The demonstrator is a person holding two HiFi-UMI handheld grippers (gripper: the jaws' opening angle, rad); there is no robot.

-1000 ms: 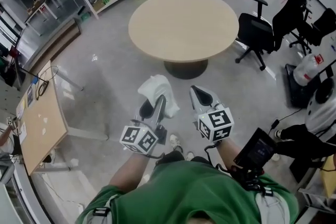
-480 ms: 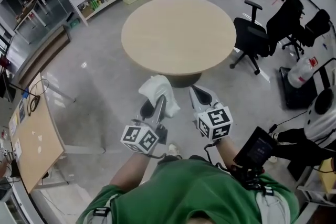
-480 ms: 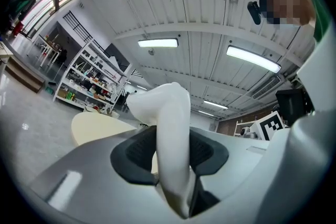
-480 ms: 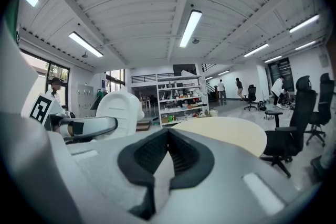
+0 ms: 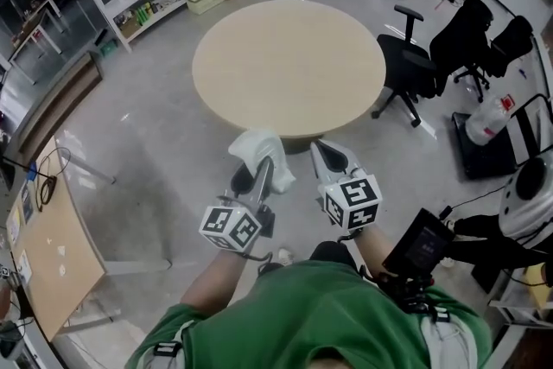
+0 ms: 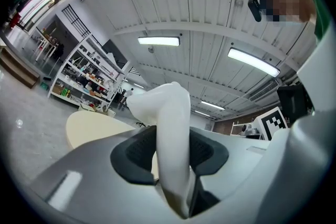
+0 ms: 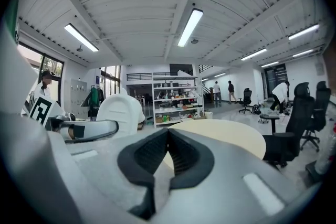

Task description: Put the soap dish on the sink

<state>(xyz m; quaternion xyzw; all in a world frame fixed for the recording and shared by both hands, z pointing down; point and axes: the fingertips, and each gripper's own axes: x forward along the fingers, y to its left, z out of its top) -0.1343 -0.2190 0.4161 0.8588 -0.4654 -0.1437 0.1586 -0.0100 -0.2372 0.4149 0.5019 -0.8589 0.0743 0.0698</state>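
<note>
Clamping the white soap dish (image 6: 172,123) edge-on between its jaws, the left gripper (image 5: 257,173) holds it in the air, the dish rising past the jaw tips. The right gripper (image 7: 167,160), just beside it, has its jaws together with nothing between them. A round table (image 5: 289,65) lies beyond both

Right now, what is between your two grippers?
Nothing: in the head view only bare grey floor shows between the left gripper and the right gripper.
</note>
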